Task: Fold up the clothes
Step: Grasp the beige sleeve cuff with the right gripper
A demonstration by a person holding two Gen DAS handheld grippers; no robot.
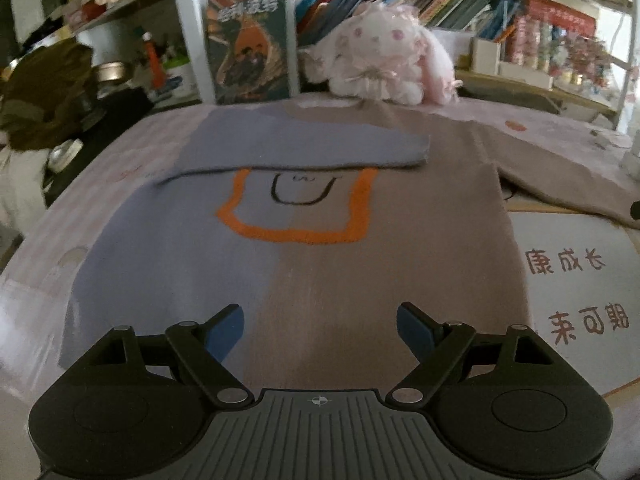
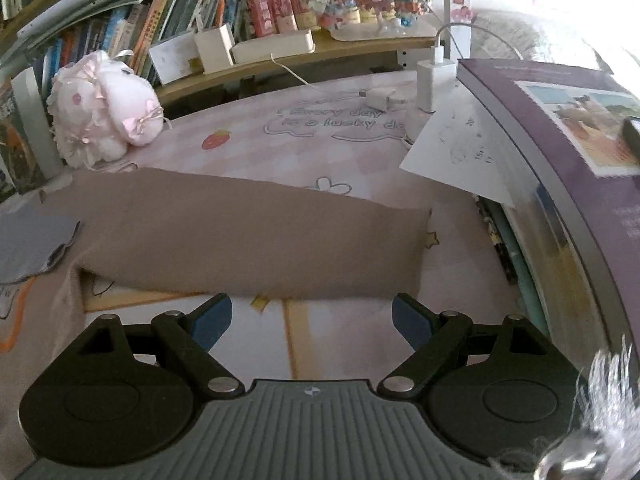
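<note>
In the left wrist view, the two-tone blue and taupe knitted sweater (image 1: 304,216) lies flat on the pink-covered tabletop (image 1: 40,232). Its blue sleeve (image 1: 288,144) is already folded across the chest; the taupe sleeve, the body folds remain. The left hand-held gripper (image 1: 320,330) hovers over the hem, pitched downward, jaws wide, empty.

In the right wrist view, the taupe sleeve (image 2: 256,240) stretches out unfolded. The right hand-held gripper (image 2: 312,322) hangs just short of its near edge, tilted down, wide open, holding nothing.
</note>
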